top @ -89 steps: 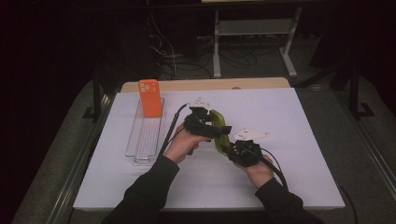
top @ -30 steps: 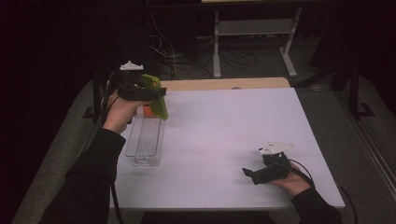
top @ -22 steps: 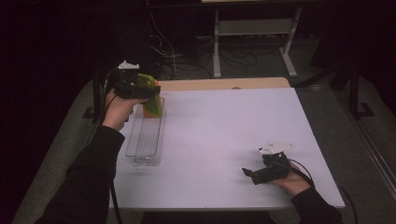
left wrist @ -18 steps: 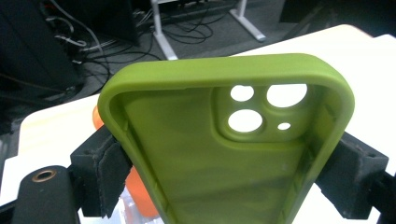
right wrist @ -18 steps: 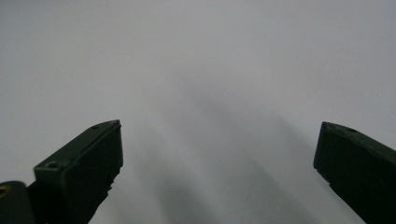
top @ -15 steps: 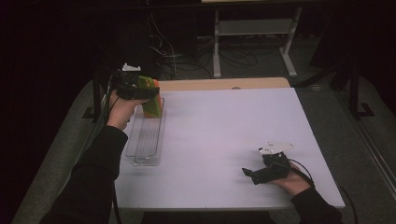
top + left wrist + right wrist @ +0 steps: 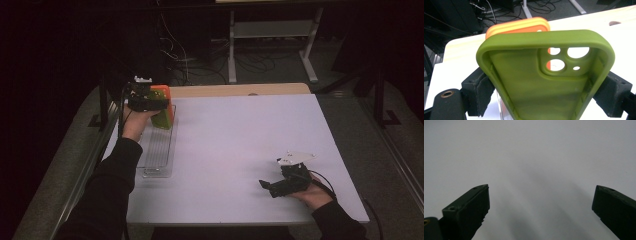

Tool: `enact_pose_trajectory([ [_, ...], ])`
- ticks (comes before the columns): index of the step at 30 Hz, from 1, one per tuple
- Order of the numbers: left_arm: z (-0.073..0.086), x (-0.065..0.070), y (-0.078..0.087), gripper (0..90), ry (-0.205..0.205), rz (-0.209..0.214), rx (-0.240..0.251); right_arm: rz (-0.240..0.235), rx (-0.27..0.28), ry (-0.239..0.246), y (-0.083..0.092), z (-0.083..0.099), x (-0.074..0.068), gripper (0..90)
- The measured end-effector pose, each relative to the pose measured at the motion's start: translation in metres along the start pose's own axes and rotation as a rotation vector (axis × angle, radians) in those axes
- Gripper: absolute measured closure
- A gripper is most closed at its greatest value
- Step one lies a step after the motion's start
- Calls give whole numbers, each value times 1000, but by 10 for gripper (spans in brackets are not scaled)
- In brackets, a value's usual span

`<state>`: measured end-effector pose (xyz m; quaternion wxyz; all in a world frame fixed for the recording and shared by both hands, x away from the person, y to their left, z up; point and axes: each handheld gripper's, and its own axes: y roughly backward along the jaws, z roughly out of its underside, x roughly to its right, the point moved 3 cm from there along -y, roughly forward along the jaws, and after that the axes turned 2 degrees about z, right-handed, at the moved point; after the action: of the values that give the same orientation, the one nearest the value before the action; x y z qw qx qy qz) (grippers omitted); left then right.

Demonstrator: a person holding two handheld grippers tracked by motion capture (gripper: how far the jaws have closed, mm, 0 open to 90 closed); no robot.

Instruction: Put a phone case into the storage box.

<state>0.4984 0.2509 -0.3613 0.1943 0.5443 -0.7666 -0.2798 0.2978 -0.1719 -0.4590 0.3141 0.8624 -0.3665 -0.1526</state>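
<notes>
High view puts your left gripper at about ten o'clock on the bench, above the far end of the clear rack that lies along the bench's left edge. Its jaws pinch a green phone case, which hangs just over that far end of the rack. An orange case stands right behind the green one, at the twelve o'clock end of the rack; you cannot tell from here whether the two cases touch.

Left gripper view looks straight into the hollow inside of the green phone case. Your jaws press on its two long sides, one pad at nine o'clock and the other at three o'clock, so the case is clamped across its width. Its camera cut-outs sit near the top, at about one o'clock, and the orange case shows through them and above the green rim. Behind both, the pale bench runs out to its far edge.

Your right gripper rests low at about five o'clock on the bench, well apart from the rack and the cases, held in your right hand. Right gripper view shows its jaws spread wide, one at seven o'clock and one at four o'clock, with bare bench between them.
</notes>
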Motion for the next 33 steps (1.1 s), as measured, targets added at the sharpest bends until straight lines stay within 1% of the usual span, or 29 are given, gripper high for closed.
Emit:
enact_pose_trajectory([
  [3, 2, 0, -4, 137, -1, -4, 4, 0, -1, 0, 0, 0, -1, 5],
  [8, 2, 0, -10, 135, -8, -39, 17, 0, -3, 5, -1, 0, -1, 5],
  [13, 4, -1, -15, 133, -8, -52, 7, -5, -9, -3, -1, 0, -2, 5],
  [14, 5, 0, -17, 132, -8, -58, 13, -5, -9, -1, -1, 0, -2, 5],
  [16, 6, 0, -19, 131, -16, -70, 2, -6, -10, -2, -1, 0, -3, 5],
  [18, 8, 0, -21, 130, -18, -66, -2, -5, -9, -3, -1, 0, -3, 5],
  [19, 9, 1, -22, 129, -12, -70, 2, -5, -10, -7, -1, 0, -3, 5],
  [20, 10, 0, -22, 129, -22, -68, -7, -5, -10, -7, -1, 0, -3, 5],
  [21, 11, 0, -23, 128, -19, -67, -7, -2, -5, 4, -1, 0, -2, 5],
  [23, 12, 0, -25, 127, -18, -71, -17, -3, -6, 5, -1, 0, -2, 5],
  [24, 13, 0, -25, 126, -17, -68, -13, -5, -8, 1, -1, 0, -3, 5],
  [29, 12, -1, -25, 119, 2, -68, 0, -4, -8, 6, -1, 0, -3, 5],
  [30, 12, -2, -25, 104, 2, -70, -2, -5, -7, 6, -1, 0, -3, 5],
  [32, 12, -2, -24, 91, 9, -58, -1, -3, -6, 6, -1, 0, -3, 5],
  [33, 12, -2, -24, 82, 19, -58, 5, -3, -4, 9, -2, 0, -3, 5],
])
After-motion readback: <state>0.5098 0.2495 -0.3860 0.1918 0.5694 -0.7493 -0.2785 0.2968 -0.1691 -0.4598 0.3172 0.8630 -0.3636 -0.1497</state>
